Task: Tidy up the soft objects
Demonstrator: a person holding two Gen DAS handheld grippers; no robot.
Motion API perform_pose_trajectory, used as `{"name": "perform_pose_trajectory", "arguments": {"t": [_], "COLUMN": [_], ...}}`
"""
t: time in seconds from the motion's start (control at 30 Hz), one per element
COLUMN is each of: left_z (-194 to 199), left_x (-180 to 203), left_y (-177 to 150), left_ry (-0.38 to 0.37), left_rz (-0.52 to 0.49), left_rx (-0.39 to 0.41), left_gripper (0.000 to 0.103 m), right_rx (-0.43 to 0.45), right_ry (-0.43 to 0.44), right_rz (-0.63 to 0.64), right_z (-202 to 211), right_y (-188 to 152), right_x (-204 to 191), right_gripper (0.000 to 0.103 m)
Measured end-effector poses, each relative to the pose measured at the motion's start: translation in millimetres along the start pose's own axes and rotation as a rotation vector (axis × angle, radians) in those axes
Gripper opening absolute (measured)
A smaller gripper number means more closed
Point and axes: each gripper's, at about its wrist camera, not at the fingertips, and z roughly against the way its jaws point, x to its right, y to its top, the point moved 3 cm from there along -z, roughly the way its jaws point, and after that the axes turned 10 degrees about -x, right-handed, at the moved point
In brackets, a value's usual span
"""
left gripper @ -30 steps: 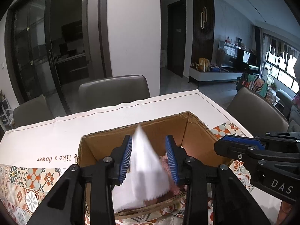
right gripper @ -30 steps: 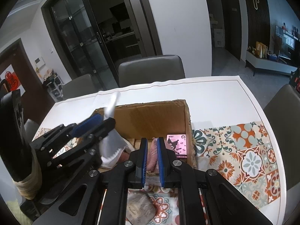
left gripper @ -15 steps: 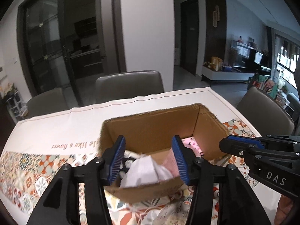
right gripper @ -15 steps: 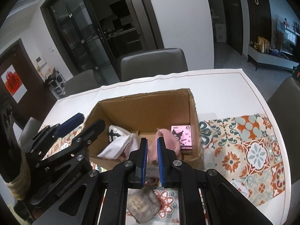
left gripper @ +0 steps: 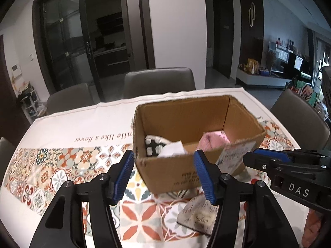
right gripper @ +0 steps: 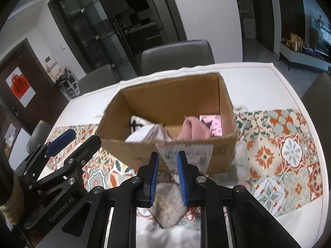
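An open cardboard box (left gripper: 186, 171) (right gripper: 124, 150) stands on the table. It holds a white cloth (left gripper: 172, 150) (right gripper: 140, 134), a pink knitted piece (left gripper: 213, 142) (right gripper: 192, 128), a black-and-white item (left gripper: 154, 144) and a pink packet (right gripper: 211, 124). A grey folded cloth (left gripper: 198, 212) (right gripper: 169, 208) lies on the table in front of the box. My left gripper (left gripper: 164, 173) (right gripper: 76, 142) hangs before the box's front wall, its jaws opening and empty. My right gripper (right gripper: 168, 169) (left gripper: 269, 161) is over the grey cloth, jaws opening a little, pads not pressing on it.
A patterned runner (right gripper: 289, 144) crosses the white tablecloth (left gripper: 82, 124). Grey chairs (left gripper: 159, 82) (left gripper: 300, 119) stand at the far and right sides. A shipping label (right gripper: 186, 153) sticks to the box's front wall.
The left gripper let the white cloth drop into the box, drew back from it and spread its jaws wider. The right gripper drew back and lower, and its jaws parted slightly.
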Motion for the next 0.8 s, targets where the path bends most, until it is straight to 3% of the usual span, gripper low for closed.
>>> {"name": "perform_pose_trajectory", "arguments": {"t": [0.8], "left_z": [-34.7], "left_x": [-4.0], "left_y": [-69.4], "left_ry": [0.017], "left_rz": [0.027], "left_rx": [-0.223], "left_gripper": [0.059], "right_rx": [-0.216], "right_ry": [-0.005], "right_rz": [-0.023], "right_z": [-64.2], "right_y": [-54.8], "right_x": [13.9], "right_gripper": [0.029]}}
